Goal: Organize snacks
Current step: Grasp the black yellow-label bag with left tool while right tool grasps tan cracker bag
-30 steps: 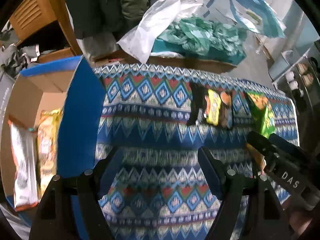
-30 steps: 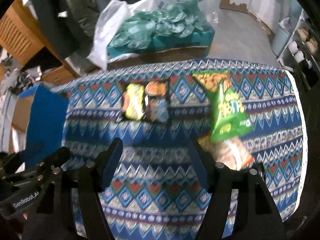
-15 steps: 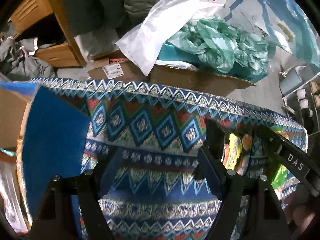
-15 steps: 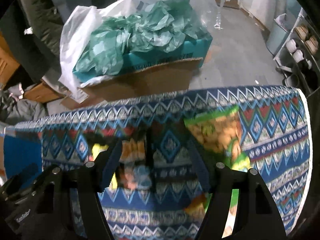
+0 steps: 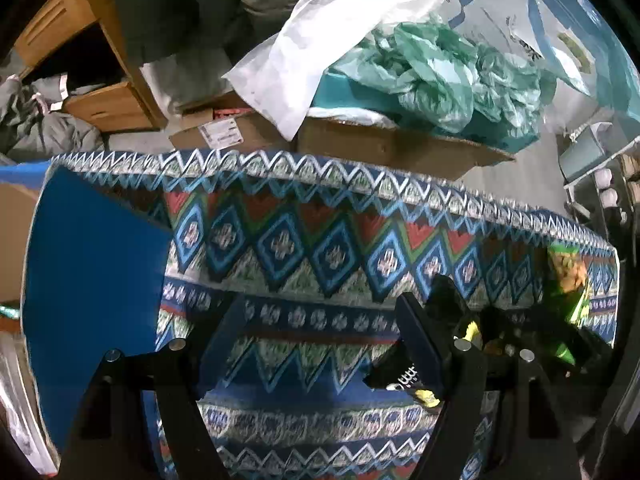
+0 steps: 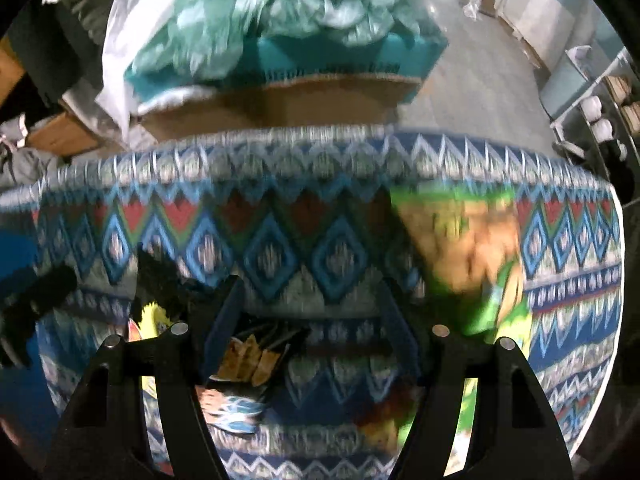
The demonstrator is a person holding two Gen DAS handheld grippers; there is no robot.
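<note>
Both grippers are spread to a medium gap with nothing pinched. The left gripper point(image 5: 320, 340) hangs over bare patterned tablecloth point(image 5: 304, 248), only fabric between its fingers. The right gripper point(image 6: 308, 320) sits low over the snacks, and a dark snack pack point(image 6: 256, 356) with orange-brown pieces printed on it lies between its fingers at the left one. I can't tell if a pad is touching it because that whole view is smeared.

Where the snacks are: a yellow pack point(image 6: 150, 318) is just left of the dark one, partly behind the right gripper's left finger. A big green chip bag point(image 6: 472, 248) is to the right, near the far table edge. From the left wrist view the green bag point(image 5: 568, 276) shows at the far right, with the other gripper's black frame in front of the small packs. The blue cardboard box point(image 5: 92, 280), which I'm guessing is where the snacks go, stands at the table's left end.

What could go wrong, as I read it:
- The dark and yellow packs lie so close that closing now could catch both, or drag the yellow one along.
- Flat foil packs on cloth are slippery, so fingers could skate off or bunch up the tablecloth instead.
- The two grippers are close together, so they could bump each other.
</note>
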